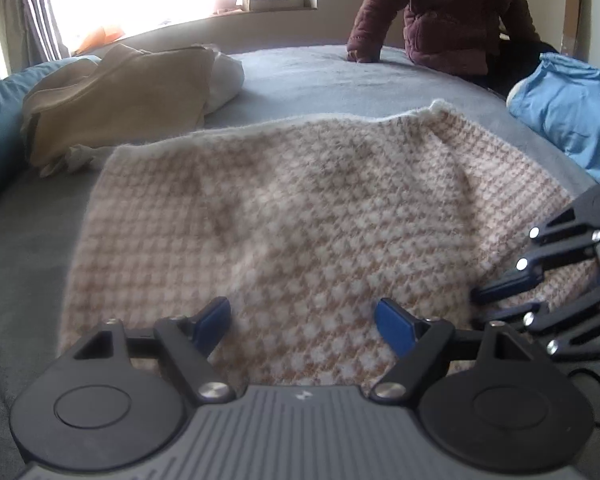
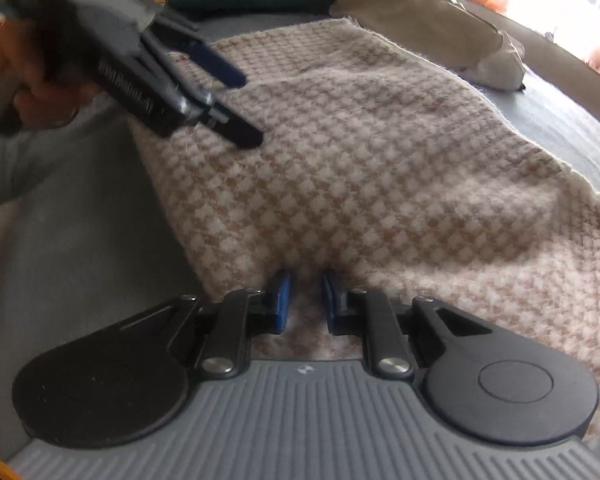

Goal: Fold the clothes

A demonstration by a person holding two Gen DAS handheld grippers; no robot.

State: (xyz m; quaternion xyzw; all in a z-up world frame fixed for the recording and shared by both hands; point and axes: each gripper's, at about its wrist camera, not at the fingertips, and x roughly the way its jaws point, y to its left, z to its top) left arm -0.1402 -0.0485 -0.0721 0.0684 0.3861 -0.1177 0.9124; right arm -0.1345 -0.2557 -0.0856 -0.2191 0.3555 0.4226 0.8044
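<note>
Jaws, left wrist view: our left gripper (image 1: 302, 322) stands wide, its blue pads clear of the cloth and holding nothing.
Garment, left wrist view: we see the cream-and-tan checked fuzzy knit garment (image 1: 300, 208) spread flat ahead of and beneath the open jaws, on the grey bed cover (image 1: 320, 76).
Other tool, left wrist view: our right gripper (image 1: 512, 304) comes in from the right of these jaws, at the knit's near right edge.
Surroundings, left wrist view: a tan folded cloth (image 1: 116, 104) lies far ahead to the left, a light blue crumpled cloth (image 1: 568, 112) far ahead to the right, and a person in a maroon padded jacket (image 1: 452, 16) leans on the far bed edge.
Jaws, right wrist view: we have the right gripper (image 2: 305, 300) narrowed onto a pinch of the knit's near edge, the fabric puckering between the pads.
Left tool, right wrist view: the left gripper (image 2: 236, 108) hovers ahead and to the left, over the knit's left border.
Step in hand, our judgement: we are gathering the near hem for a fold.
Doing it well: we should take the left corner level with the right pinch, bite only the hem, then lift both evenly so the edge stays straight.
</note>
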